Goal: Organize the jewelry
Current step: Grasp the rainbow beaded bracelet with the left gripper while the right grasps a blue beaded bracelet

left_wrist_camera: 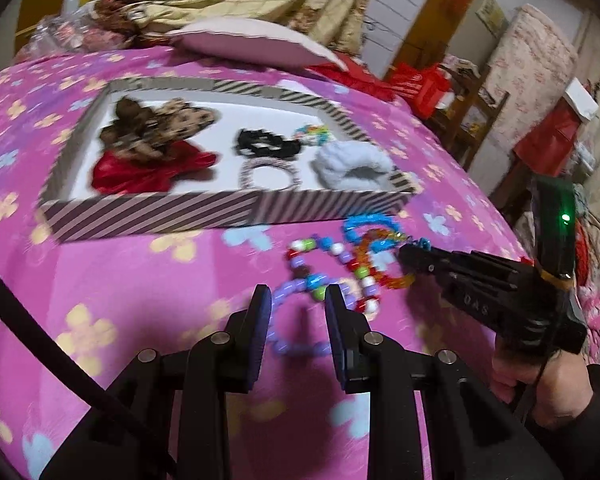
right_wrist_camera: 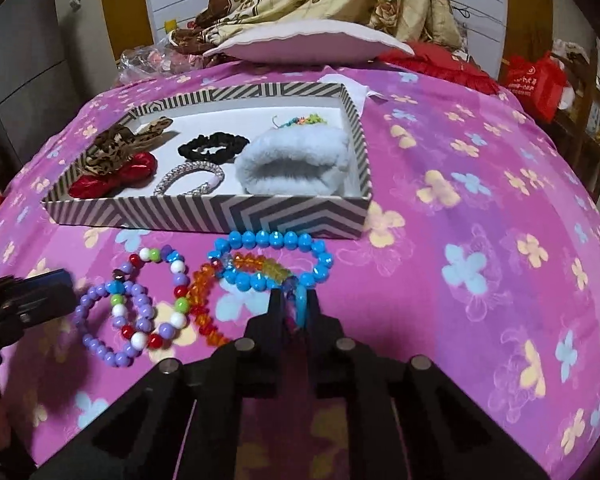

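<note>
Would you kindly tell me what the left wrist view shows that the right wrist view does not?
Only the left wrist view shows the hand holding the right claw, and the left claw with a gap between its fingers. Only the right wrist view shows the right claw's pads shut on the blue bracelet. Both show the striped box and the purple bracelet.

A white pillow [right_wrist_camera: 308,42] lies on the pink flowered bedspread [right_wrist_camera: 480,208].

My left wrist camera is looking down along my fingers from close over the pink bedspread [left_wrist_camera: 120,280], facing the striped box [left_wrist_camera: 148,212]. My right one is sitting nearer the bracelets [right_wrist_camera: 276,260]. Both are sharing the box and bracelets.
</note>
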A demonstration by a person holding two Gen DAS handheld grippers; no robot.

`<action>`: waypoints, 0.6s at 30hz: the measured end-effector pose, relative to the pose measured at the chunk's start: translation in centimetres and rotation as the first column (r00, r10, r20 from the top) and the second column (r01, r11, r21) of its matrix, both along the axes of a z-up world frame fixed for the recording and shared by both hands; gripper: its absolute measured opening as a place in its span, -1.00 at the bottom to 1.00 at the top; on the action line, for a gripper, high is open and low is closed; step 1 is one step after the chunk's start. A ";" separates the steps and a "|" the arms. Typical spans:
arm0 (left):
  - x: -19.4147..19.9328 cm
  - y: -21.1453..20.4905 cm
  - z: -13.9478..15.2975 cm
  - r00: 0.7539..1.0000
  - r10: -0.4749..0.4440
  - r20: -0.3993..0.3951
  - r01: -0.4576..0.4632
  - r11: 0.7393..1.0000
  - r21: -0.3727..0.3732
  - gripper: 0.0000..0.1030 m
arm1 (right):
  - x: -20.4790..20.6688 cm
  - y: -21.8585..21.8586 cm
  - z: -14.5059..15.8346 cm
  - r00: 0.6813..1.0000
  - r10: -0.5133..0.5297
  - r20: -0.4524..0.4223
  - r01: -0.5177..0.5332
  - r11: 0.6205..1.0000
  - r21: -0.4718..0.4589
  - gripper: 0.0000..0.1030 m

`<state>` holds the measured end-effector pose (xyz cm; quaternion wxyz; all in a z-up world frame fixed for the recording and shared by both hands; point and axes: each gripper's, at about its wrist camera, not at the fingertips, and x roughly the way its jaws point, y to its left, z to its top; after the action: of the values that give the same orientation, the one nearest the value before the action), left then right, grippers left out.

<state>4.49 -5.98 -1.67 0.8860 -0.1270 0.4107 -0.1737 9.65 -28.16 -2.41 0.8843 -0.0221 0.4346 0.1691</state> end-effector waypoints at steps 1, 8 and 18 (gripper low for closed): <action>0.5 -0.7 0.1 1.000 -0.022 0.009 0.022 1.000 0.000 -0.83 | -0.4 -0.2 0.4 1.000 -0.002 0.012 0.002 1.000 0.011 -0.83; 4.0 -2.9 -1.1 0.997 -0.054 -0.054 0.057 0.996 0.064 -0.83 | -1.2 -1.4 1.2 1.000 -0.013 0.021 0.012 0.998 0.063 -0.83; 3.4 -2.9 -1.4 0.998 -0.060 -0.026 0.061 0.996 0.064 -1.00 | -1.2 -1.2 1.5 1.000 -0.008 0.022 0.006 0.995 0.099 -0.82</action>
<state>7.85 -8.92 -3.05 0.8790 -0.0877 0.4305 -0.1854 8.48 -29.35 -0.89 0.8897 0.0212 0.4158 0.1870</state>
